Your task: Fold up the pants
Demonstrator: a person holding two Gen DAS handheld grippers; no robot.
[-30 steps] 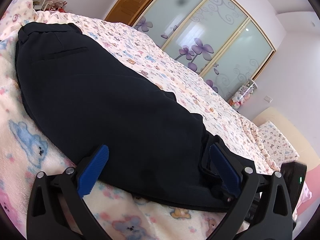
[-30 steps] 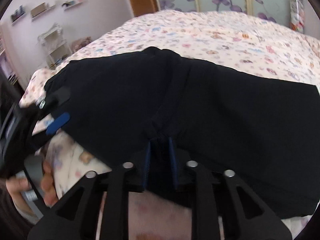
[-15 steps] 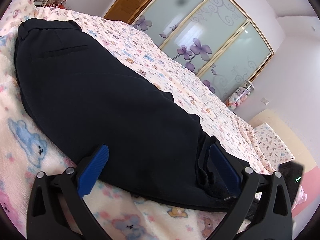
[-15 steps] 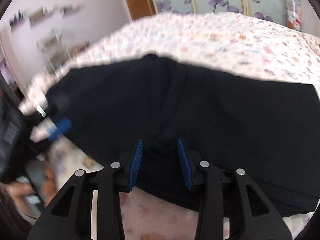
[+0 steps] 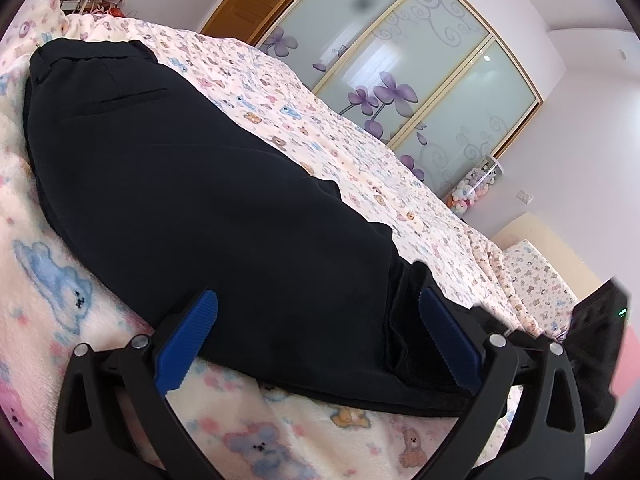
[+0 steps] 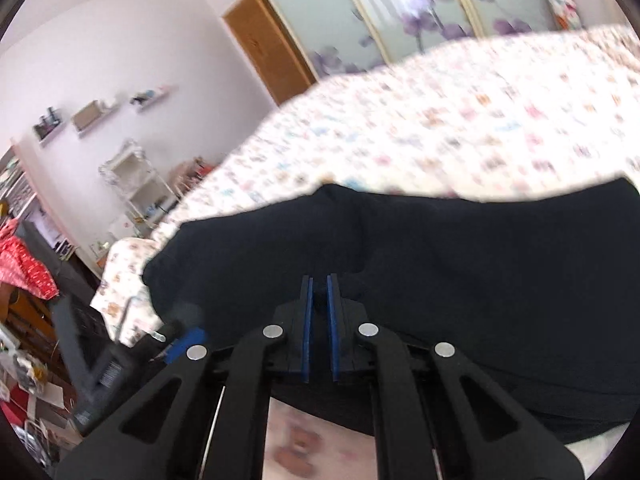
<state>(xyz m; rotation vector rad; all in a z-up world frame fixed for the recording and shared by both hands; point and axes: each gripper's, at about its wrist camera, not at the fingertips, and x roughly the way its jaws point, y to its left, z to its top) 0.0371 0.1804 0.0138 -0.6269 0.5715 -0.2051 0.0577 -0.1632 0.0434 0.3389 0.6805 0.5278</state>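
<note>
- Pants point(image 5: 192, 184), black, lie stretched across the bed point(image 5: 360, 148), whose cover is printed with small teddy bears and rabbits.
- Seen from the left wrist, the waistband end sits at the far end of the bed, with a slit back pocket point(image 5: 124, 100) just below it; the legs run toward the camera, near the front edge of the bed.
- The left gripper point(image 5: 316, 340) sits low over the near edge of the bed, its jaws spread wide with blue ribbed pads point(image 5: 188, 340) on either side of the leg fabric.
- The left pad lies over the near edge of the pants; the right pad rests against a bunched fold of fabric. Neither presses the cloth, so nothing is held.
- The right gripper point(image 6: 318, 320) has its jaws drawn nearly together, pinching a ridge of the black cloth between the blue pads at the near edge of the bed.
- In the right wrist view the pants point(image 6: 440, 264) fill the middle of the frame, and the fabric rises in a crease toward the clamped spot; much of this view is blurred.
- Beyond the far side of the bed stands a sliding wardrobe point(image 5: 400, 68) with frosted glass doors and purple flowers, beside a wooden door point(image 5: 256, 4).
- Left of the bed in the right wrist view, a white wire shelf rack point(image 6: 136, 184) stands against the wall beneath small wall shelves point(image 6: 92, 114).
</note>
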